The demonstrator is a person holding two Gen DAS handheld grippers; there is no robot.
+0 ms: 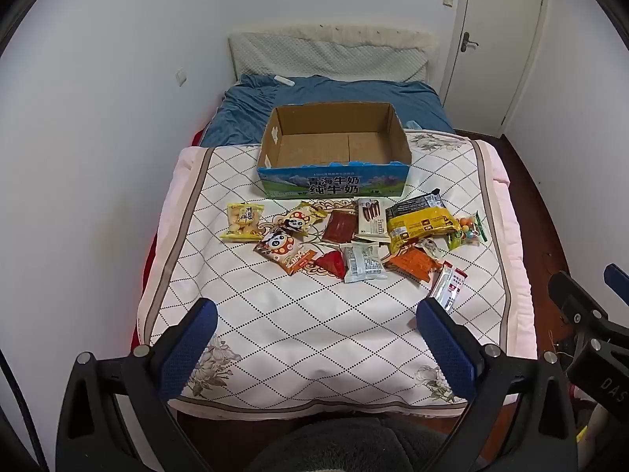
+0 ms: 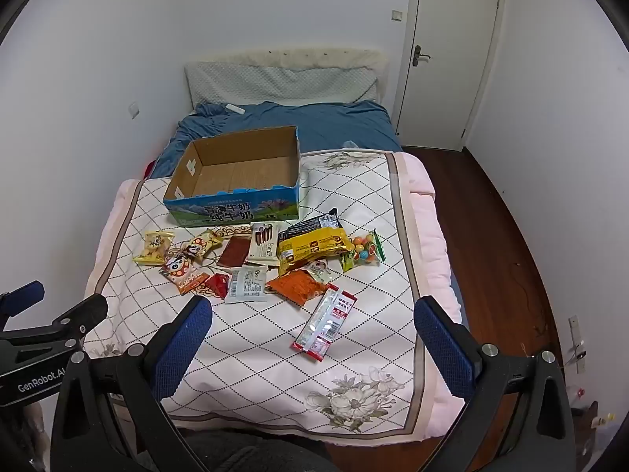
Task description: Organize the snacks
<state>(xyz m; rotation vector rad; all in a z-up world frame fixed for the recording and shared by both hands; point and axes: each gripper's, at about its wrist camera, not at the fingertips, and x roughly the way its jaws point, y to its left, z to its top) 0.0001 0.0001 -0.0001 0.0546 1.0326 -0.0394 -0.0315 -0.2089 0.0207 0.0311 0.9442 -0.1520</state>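
Observation:
An open, empty cardboard box (image 1: 335, 175) with a blue printed front stands on the quilted bed cover (image 1: 314, 322); it also shows in the right wrist view (image 2: 232, 208). Several snack packets lie in front of it: a yellow biscuit bag (image 1: 241, 221), a panda packet (image 1: 281, 249), a large yellow-black bag (image 1: 420, 222), an orange packet (image 1: 412, 261), a candy bag (image 1: 468, 232) and a red-white stick packet (image 2: 326, 324). My left gripper (image 1: 316, 314) is open and empty, held above the near part of the cover. My right gripper (image 2: 312, 312) is open and empty too.
A blue sheet (image 1: 326, 98) and a grey pillow (image 1: 330, 57) lie behind the box. White walls close in on the left. A door (image 2: 452, 51) and wooden floor (image 2: 499, 244) are on the right. A dark cushion (image 1: 354, 444) sits below the bed's near edge.

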